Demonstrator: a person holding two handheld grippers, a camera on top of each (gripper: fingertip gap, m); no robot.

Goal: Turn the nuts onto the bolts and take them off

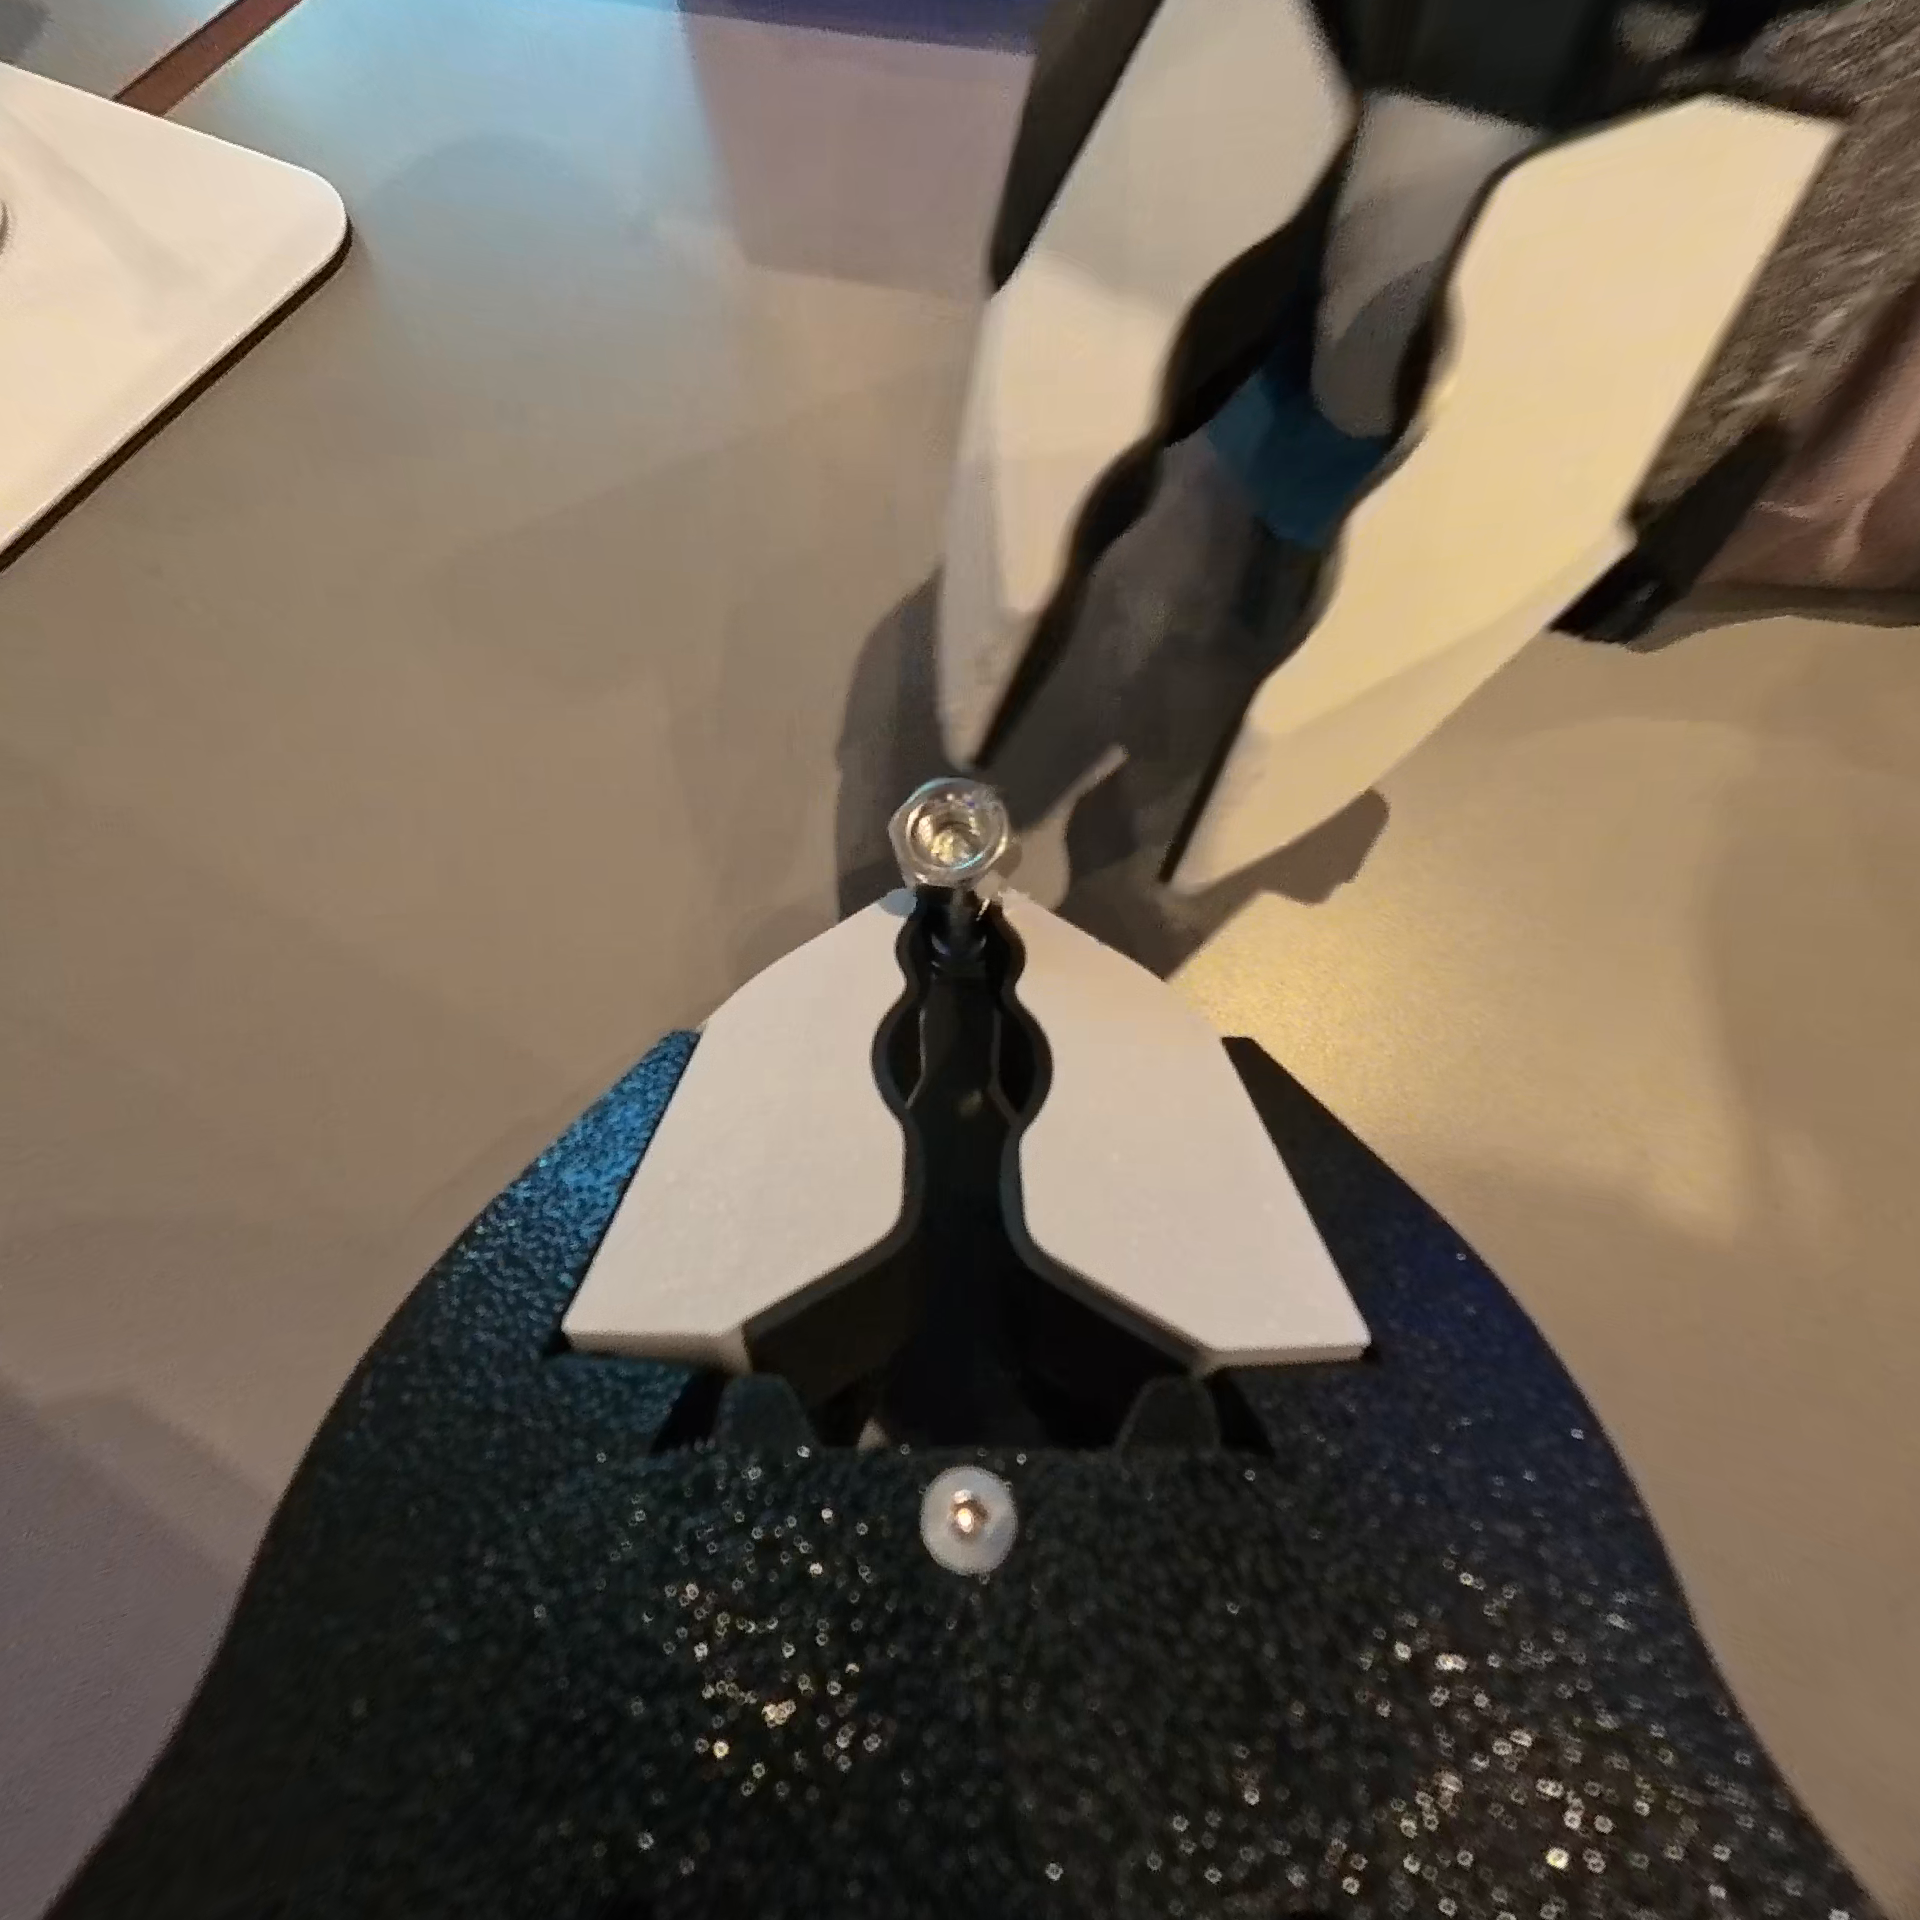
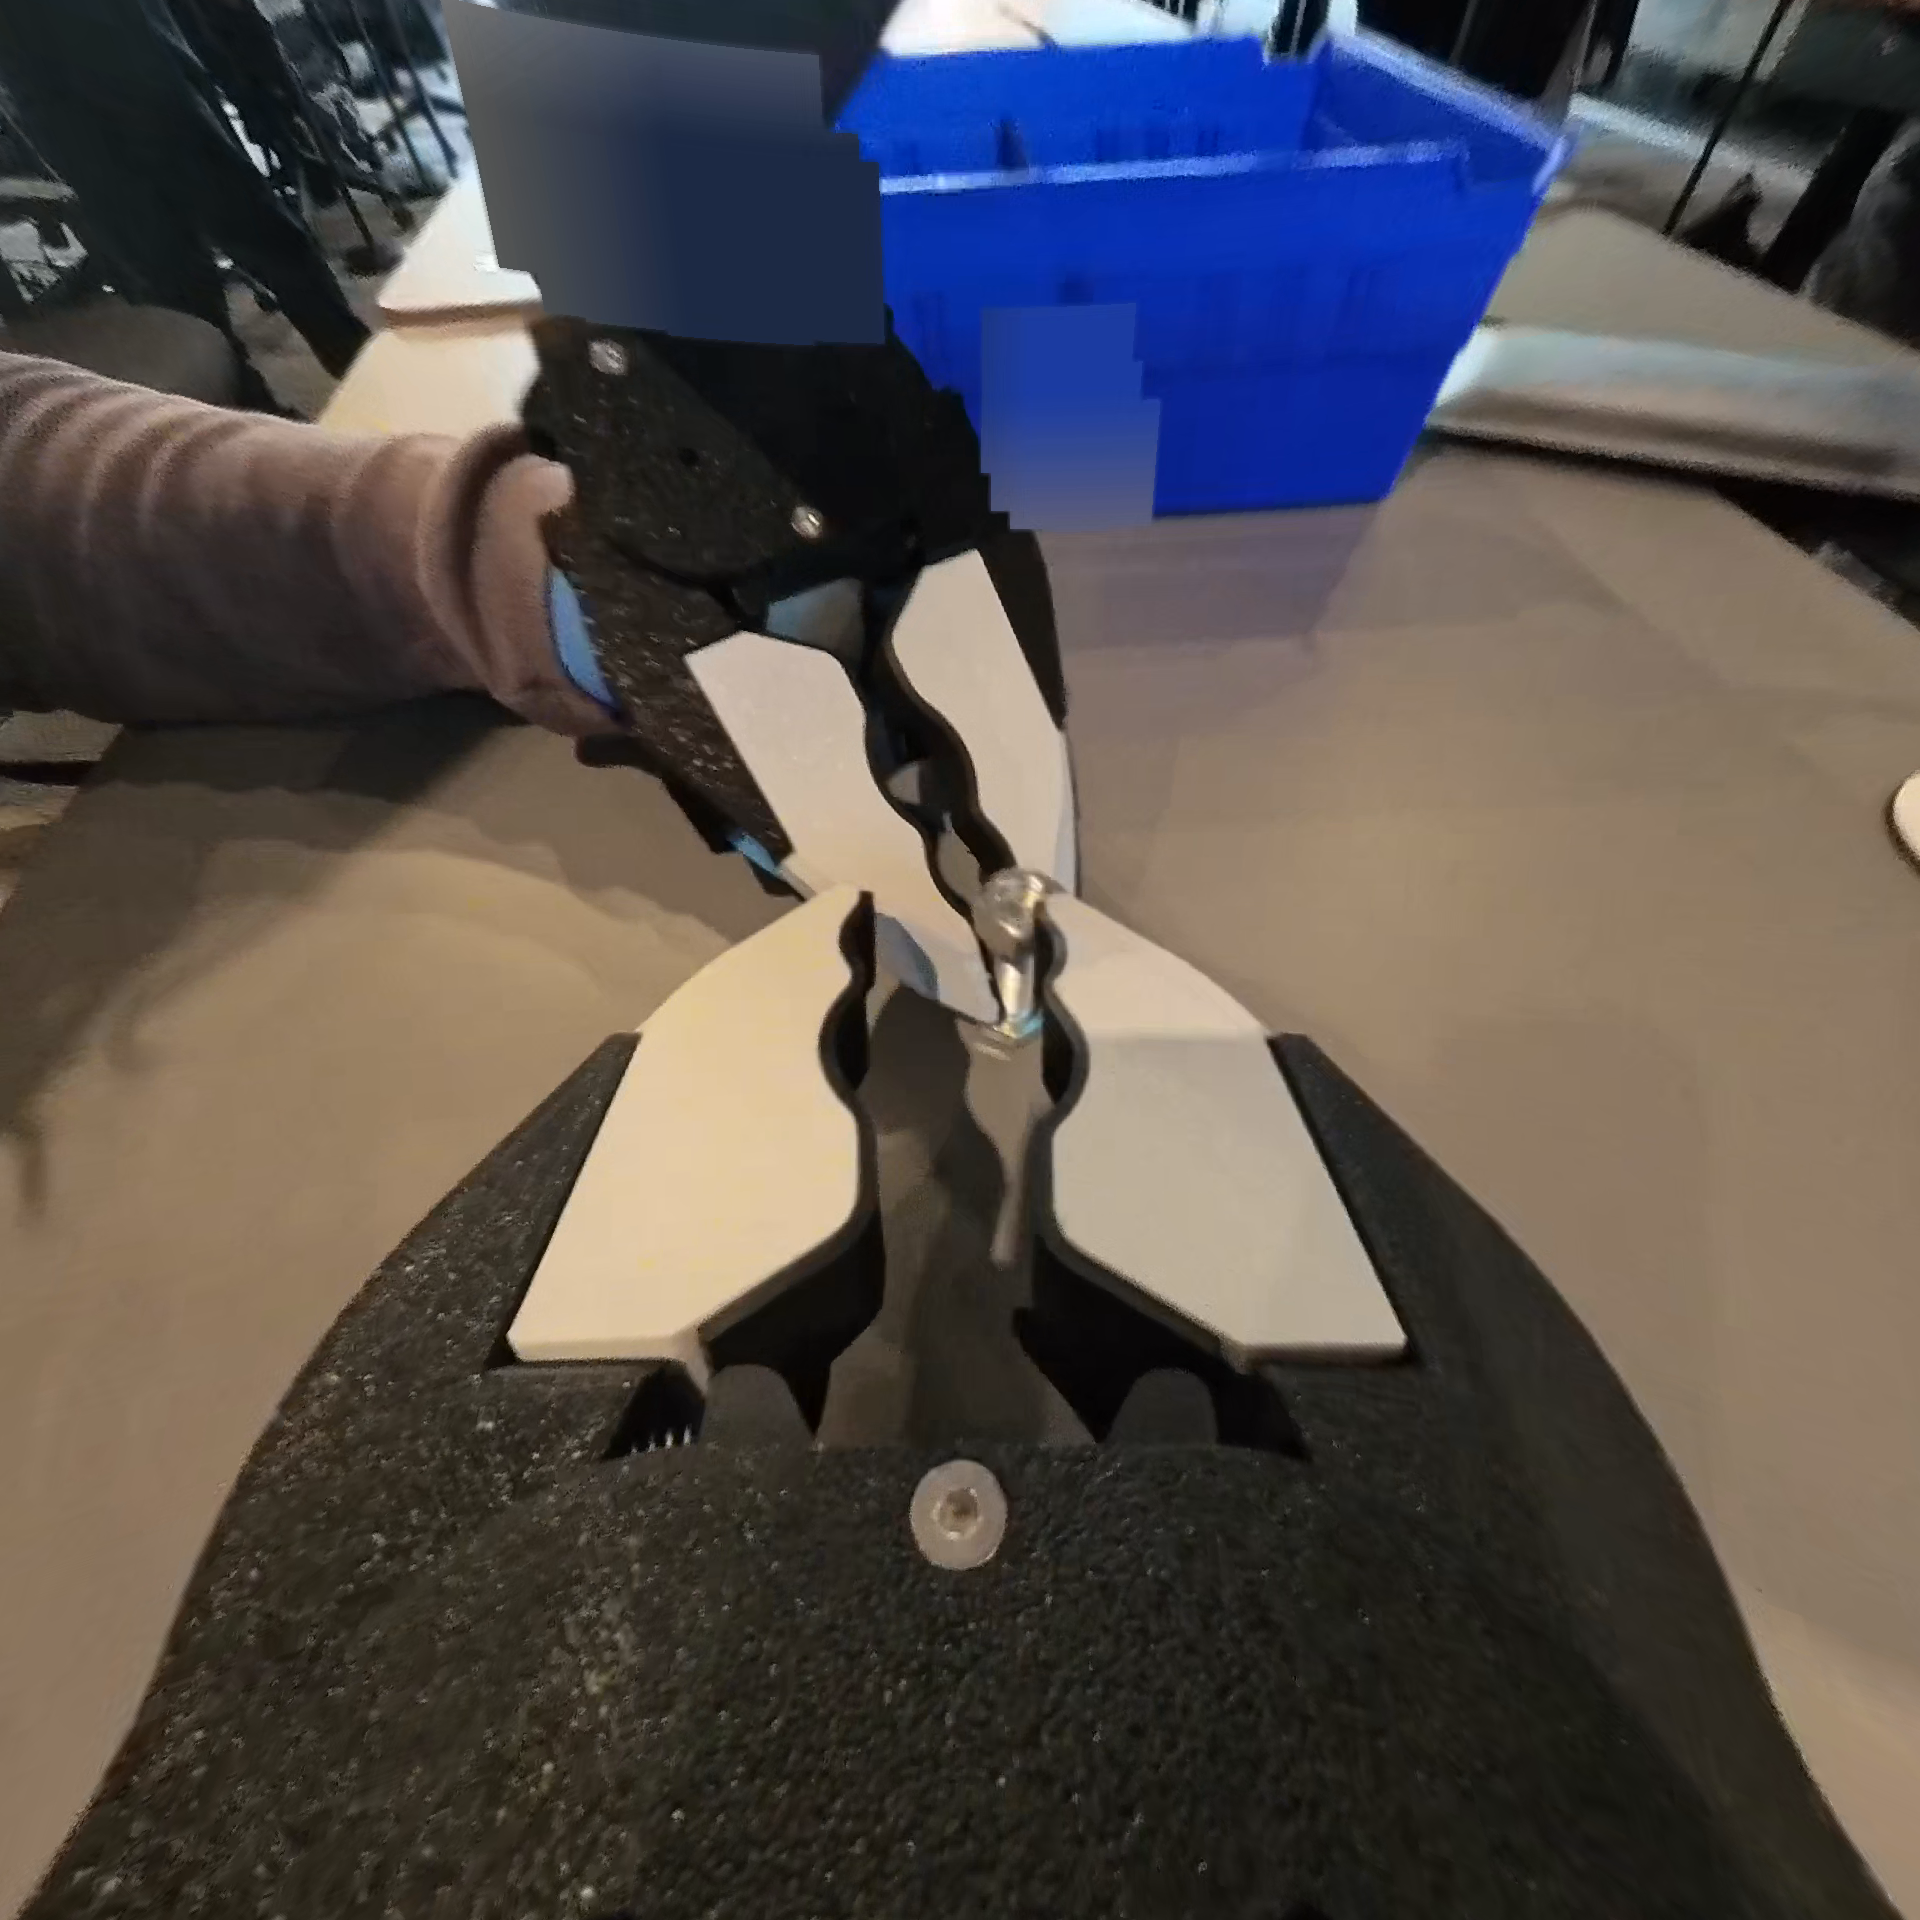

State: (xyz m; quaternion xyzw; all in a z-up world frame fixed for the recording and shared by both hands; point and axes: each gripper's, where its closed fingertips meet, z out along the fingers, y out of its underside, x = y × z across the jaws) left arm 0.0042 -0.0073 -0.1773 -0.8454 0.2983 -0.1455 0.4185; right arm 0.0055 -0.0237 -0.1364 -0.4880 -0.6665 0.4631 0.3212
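White fingers of left gripper point(image 1: 951, 906) clamped on bolt point(image 1: 954, 920) at frame centre, silver nut point(image 1: 945, 837) seated on its far end, held above tan table point(image 1: 520, 727). Right gripper point(image 1: 1081, 810) blurred at upper right, fingers apart, tips just beside nut. From right wrist view: right gripper point(image 2: 961, 940) spread around bolt point(image 2: 1013, 971); contact with nut point(image 2: 1010, 920) not discernible. Blue bin point(image 2: 1195, 312) at top centre, sleeve point(image 2: 260, 551) at left. White board point(image 1: 135, 301) at upper left, left wrist view.
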